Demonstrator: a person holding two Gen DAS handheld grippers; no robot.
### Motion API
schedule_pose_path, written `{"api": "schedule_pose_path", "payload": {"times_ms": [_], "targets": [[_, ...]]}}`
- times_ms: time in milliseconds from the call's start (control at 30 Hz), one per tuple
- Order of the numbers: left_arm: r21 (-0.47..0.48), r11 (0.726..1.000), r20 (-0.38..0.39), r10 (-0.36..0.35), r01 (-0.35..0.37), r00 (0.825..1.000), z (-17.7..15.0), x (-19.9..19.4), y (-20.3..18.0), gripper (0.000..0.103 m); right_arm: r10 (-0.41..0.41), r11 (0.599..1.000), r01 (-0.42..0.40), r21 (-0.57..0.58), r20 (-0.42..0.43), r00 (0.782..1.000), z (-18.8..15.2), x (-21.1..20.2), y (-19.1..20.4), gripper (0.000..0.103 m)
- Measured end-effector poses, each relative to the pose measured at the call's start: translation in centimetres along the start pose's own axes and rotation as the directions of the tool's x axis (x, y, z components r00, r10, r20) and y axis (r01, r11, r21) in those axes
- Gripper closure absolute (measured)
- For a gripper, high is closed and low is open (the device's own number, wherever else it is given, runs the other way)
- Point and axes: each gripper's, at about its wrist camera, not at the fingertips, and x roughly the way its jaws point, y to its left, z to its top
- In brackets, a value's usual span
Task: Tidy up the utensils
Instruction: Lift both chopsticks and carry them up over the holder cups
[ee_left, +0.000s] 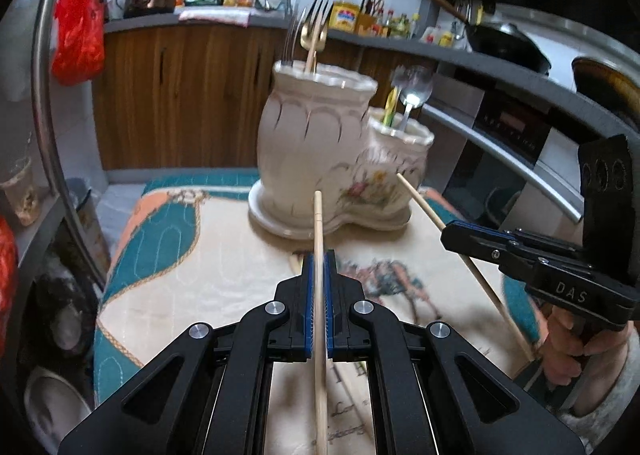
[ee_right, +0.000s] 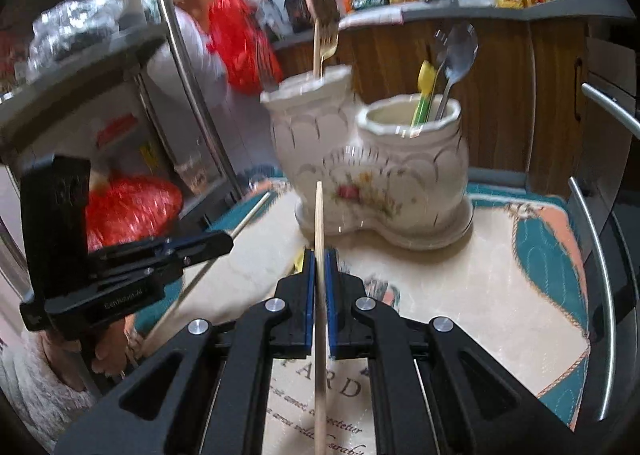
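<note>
Two chopsticks are off the table, neither yet stowed: left gripper (ee_left: 319,267) clamped tight on one chopstick (ee_left: 318,223), right gripper (ee_right: 319,267) likewise on the other chopstick (ee_right: 319,215), both tips just short of the holder (ee_left: 320,147). Holder: cream, flower-painted, two-welled; forks (ee_left: 312,27) stand in its tall well, spoons (ee_left: 412,91) in its low well, so the sorting looks nearly finished.

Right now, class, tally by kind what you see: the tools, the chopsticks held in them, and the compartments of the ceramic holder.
Tools: 2, left tool and right tool
Chopsticks: 2, left chopstick and right chopstick
Compartments: 2, tall compartment and low compartment
Total: 6
</note>
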Motion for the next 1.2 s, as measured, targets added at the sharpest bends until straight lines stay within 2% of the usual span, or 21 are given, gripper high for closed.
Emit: {"api": "schedule_pose_path", "payload": {"times_ms": [167, 333, 433, 600, 700, 833, 1000, 1100, 1200], "targets": [[0.01, 1.0, 0.079, -0.006, 0.006, 0.997, 2.6, -1.6, -0.7, 0.098, -0.026, 1.0, 0.024, 0.015, 0.124, 0.992, 1.6, -1.7, 0.0, 0.098], [0.049, 0.999, 0.148, -0.02, 0.013, 0.989, 6.6, -2.7, -1.5, 0.098, -0.058, 0.998, 0.051, 0.039, 0.238, 0.97, 5.0, -3.3, -1.3, 0.098], [0.103, 0.994, 0.179, -0.002, -0.017, 0.984, 8.7, -2.3, -2.6, 0.098, -0.084, 0.996, 0.078, 0.032, 0.257, 0.963, 7.6, -3.1, -2.1, 0.098], [0.124, 0.992, 0.214, -0.007, -0.02, 0.977, 11.9, -1.4, -2.9, 0.098, -0.1, 0.995, 0.096, 0.025, 0.266, 0.959, 10.8, -1.7, -3.3, 0.098], [0.114, 0.993, 0.236, -0.052, 0.026, 0.97, 14.4, -0.7, -2.8, 0.098, -0.095, 0.995, 0.083, 0.053, 0.297, 0.95, 12.4, -0.6, -4.1, 0.098], [0.096, 0.994, 0.296, -0.083, 0.057, 0.952, 17.0, 0.4, -2.8, 0.098, -0.083, 0.994, 0.052, 0.096, 0.355, 0.931, 13.9, 0.7, -5.1, 0.098], [0.106, 0.994, 0.349, -0.062, 0.026, 0.935, 18.2, 2.6, -3.0, 0.098, -0.099, 0.99, 0.045, 0.134, 0.43, 0.897, 15.2, 2.2, -6.6, 0.098], [0.083, 0.996, 0.39, -0.049, 0.018, 0.919, 18.9, 3.5, -2.3, 0.098, -0.095, 0.985, 0.022, 0.169, 0.436, 0.895, 15.8, 3.1, -7.9, 0.098], [0.057, 0.998, 0.41, -0.048, 0.027, 0.911, 19.8, 4.1, -1.7, 0.098, -0.103, 0.986, 0.033, 0.162, 0.442, 0.891, 16.2, 3.7, -8.2, 0.098]]}}
